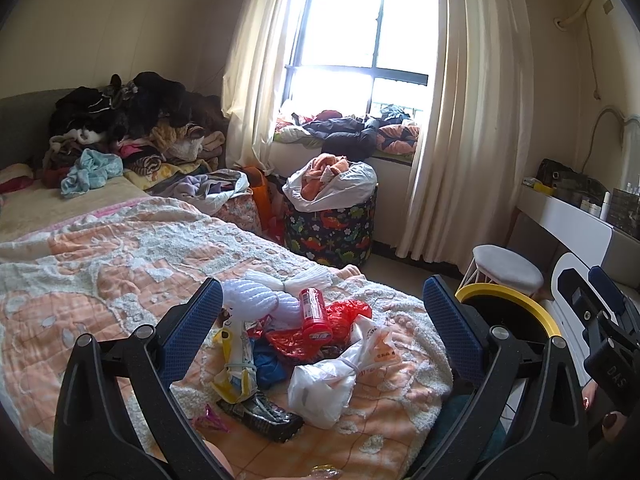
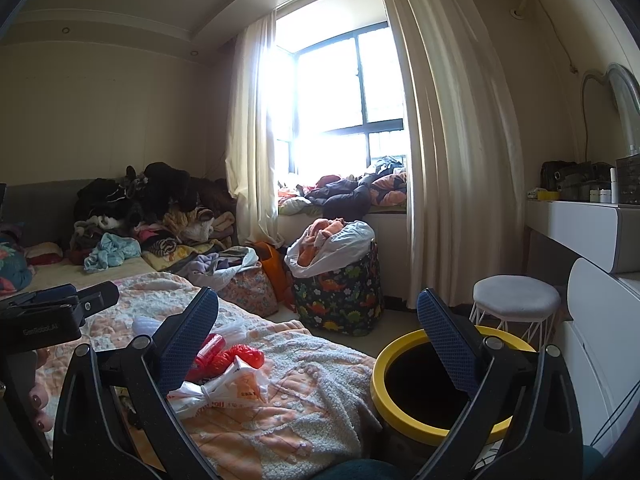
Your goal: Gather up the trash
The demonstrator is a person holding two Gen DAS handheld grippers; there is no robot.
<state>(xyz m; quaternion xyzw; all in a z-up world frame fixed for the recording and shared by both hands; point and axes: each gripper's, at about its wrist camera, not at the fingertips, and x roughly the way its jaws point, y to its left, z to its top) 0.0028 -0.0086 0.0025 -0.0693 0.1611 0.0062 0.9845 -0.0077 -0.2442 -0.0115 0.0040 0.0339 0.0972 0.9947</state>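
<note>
1. Left wrist view: my left gripper (image 1: 322, 320) hangs over the bed (image 1: 100, 264), jaws spread wide and gripping nothing.
2. Between the jaws lies the trash heap on the orange-and-white blanket: a red cylindrical container (image 1: 314, 314) on its side, resting on a crumpled red plastic bag (image 1: 344, 320).
3. Just behind it sits white foam netting (image 1: 272, 292); nearer me, a knotted white plastic bag (image 1: 340, 376), a yellow-and-white wrapper (image 1: 236, 364) and a dark packet (image 1: 260, 416) at the front.
4. Off the bed's right edge I see the yellow-rimmed bin (image 1: 516, 300), partly hidden behind my right-hand jaw.
5. Right wrist view: my right gripper (image 2: 318, 332) is also released, jaws wide apart, empty.
6. The yellow-rimmed bin (image 2: 400, 412) stands on the floor just beside the bed (image 2: 304, 400), its dark mouth open below my right-hand jaw.
7. The white plastic bag (image 2: 224, 392) and red plastic bag (image 2: 240, 356) lie on the blanket near my left-hand jaw.
8. A dinosaur-print laundry basket (image 2: 340, 300) stands under the window, stuffed with clothes.
</note>
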